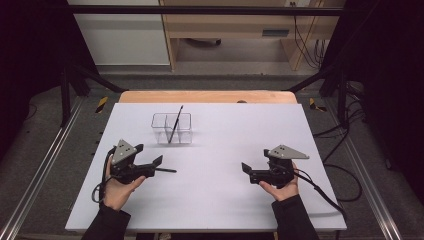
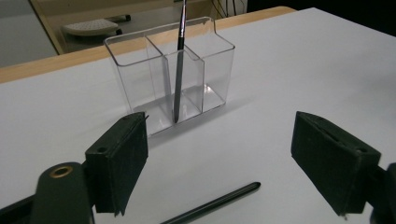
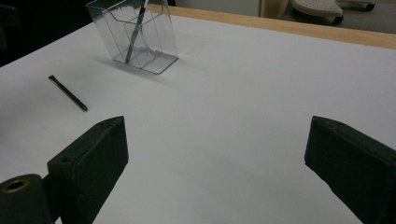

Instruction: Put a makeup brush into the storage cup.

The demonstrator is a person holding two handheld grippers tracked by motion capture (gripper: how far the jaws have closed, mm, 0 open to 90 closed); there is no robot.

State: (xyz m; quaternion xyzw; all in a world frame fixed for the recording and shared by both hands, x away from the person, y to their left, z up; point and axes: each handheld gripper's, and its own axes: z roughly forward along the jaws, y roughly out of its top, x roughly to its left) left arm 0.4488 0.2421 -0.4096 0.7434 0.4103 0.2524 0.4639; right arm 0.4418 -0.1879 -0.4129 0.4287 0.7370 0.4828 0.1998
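A clear plastic organizer [image 1: 172,128] with several compartments stands on the white table toward the back. A dark pen [image 1: 176,121] leans upright in its middle compartment [image 2: 180,60]. A second dark pen [image 1: 166,170] lies flat on the table just in front of my left gripper [image 1: 148,154]. In the left gripper view this pen [image 2: 212,204] lies low between the wide-apart jaws, untouched, and the organizer [image 2: 140,84] is straight ahead. My right gripper [image 1: 256,161] hovers open over bare table at the right, holding nothing. Its view shows the organizer [image 3: 154,44] and the lying pen [image 3: 68,93] far off.
The white table top [image 1: 225,200] has a wooden strip [image 1: 207,96] along its far edge. Metal rails [image 1: 40,170] and cables [image 1: 345,180] run beside the table. A shelf unit [image 1: 225,30] stands behind it.
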